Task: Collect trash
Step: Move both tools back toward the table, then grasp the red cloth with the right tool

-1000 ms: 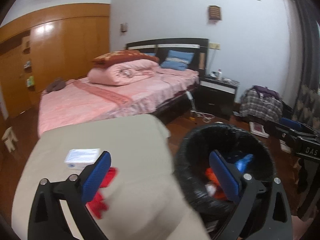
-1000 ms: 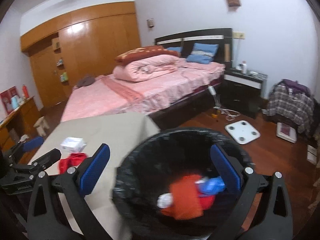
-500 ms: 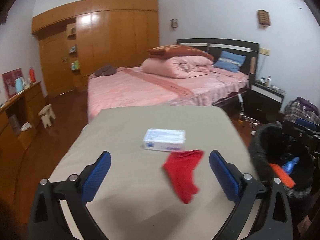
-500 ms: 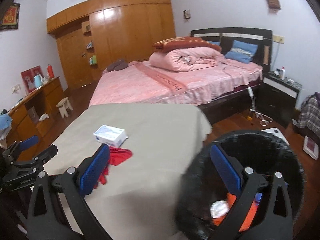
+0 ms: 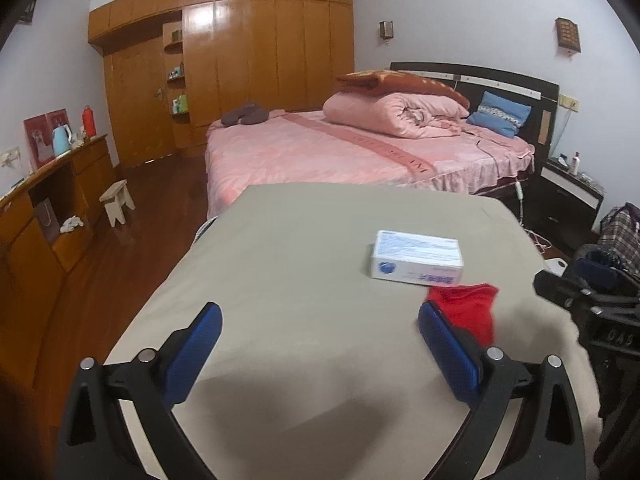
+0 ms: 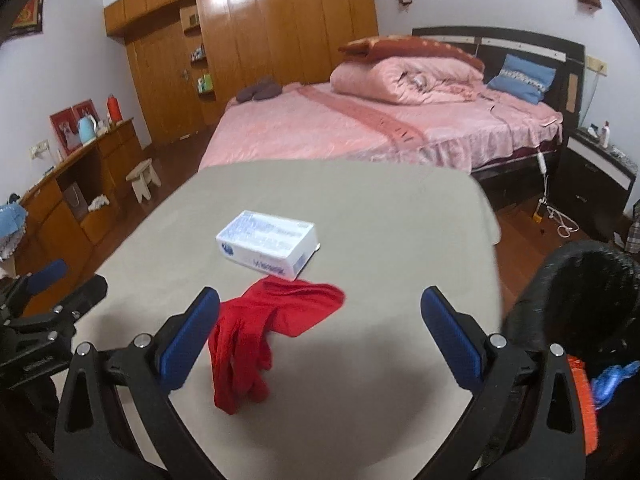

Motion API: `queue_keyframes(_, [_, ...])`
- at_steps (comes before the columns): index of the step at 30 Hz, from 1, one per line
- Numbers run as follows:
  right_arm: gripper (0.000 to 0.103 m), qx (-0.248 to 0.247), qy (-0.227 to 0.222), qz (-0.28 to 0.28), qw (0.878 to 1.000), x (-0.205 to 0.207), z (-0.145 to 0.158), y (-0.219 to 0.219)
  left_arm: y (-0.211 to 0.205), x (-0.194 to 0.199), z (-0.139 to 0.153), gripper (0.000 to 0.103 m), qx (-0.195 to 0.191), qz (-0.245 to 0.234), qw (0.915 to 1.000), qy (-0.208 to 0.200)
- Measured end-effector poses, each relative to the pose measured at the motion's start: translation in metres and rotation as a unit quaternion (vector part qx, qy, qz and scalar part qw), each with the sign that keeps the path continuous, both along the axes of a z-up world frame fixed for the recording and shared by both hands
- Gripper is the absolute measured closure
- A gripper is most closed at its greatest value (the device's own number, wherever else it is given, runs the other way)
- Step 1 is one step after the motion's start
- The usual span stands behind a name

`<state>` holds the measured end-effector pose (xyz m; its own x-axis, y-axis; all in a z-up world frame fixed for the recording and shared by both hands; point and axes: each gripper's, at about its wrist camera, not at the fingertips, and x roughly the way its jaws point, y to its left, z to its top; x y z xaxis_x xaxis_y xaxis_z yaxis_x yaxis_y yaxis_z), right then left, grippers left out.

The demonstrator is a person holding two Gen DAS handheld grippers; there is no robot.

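Both claws hang wide apart and empty. The right claw [image 6: 320, 326] has swung away from the bin [image 6: 580, 300] – a second ago it looked straight down into it – and now faces the tabletop [image 6: 360, 208], with the bin's black-lined rim off at its right and an orange scrap and a blue scrap just visible inside. The left claw [image 5: 318, 340] has made the same turn and now looks across the cloth-covered surface. That reads as a drop completed and a return for the next piece.

Between the right claw's blue pads [image 6: 190, 334] and a little ahead lies the crumpled red cloth [image 6: 260, 332], flat on the tabletop, its far edge touching the white carton [image 6: 268, 244]. From the left wrist the same cloth sits behind the right-hand pad, the carton just beyond it.

Both claws hover level above the near edge, tilted slightly down – the right one is better lined up on the red cloth, probably the next pick.
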<state>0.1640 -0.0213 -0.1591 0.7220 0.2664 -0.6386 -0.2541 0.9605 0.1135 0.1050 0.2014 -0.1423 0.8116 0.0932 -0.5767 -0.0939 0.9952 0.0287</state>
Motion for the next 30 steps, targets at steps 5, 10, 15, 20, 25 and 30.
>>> queue_keyframes(5, [0.005,-0.004,0.032,0.002,0.999,0.015,-0.025,0.02,0.009,0.009,-0.009,0.006,0.005,0.002,0.9999,0.011])
queue_keyframes(10, [0.005,-0.016,0.057,0.005,0.998,0.027,-0.043,0.033,0.018,0.013,-0.016,0.006,0.009,0.004,0.9998,0.018])
queue_keyframes(15, [0.005,-0.02,0.079,0.007,0.997,0.037,-0.056,0.043,0.029,0.015,-0.023,0.006,0.004,0.012,0.9996,0.025])
queue_keyframes(20, [0.006,-0.031,0.094,0.016,0.995,0.041,-0.065,0.054,0.04,0.015,-0.027,0.006,-0.002,0.018,0.9994,0.028])
queue_keyframes(25, [0.03,-0.033,0.102,0.037,0.994,0.04,-0.066,0.062,0.045,0.016,-0.03,0.006,-0.008,0.022,0.9993,0.03])
queue_keyframes(30, [0.063,-0.012,0.11,0.072,0.991,0.038,-0.065,0.065,0.047,0.017,-0.031,0.006,-0.009,0.022,0.9992,0.031])
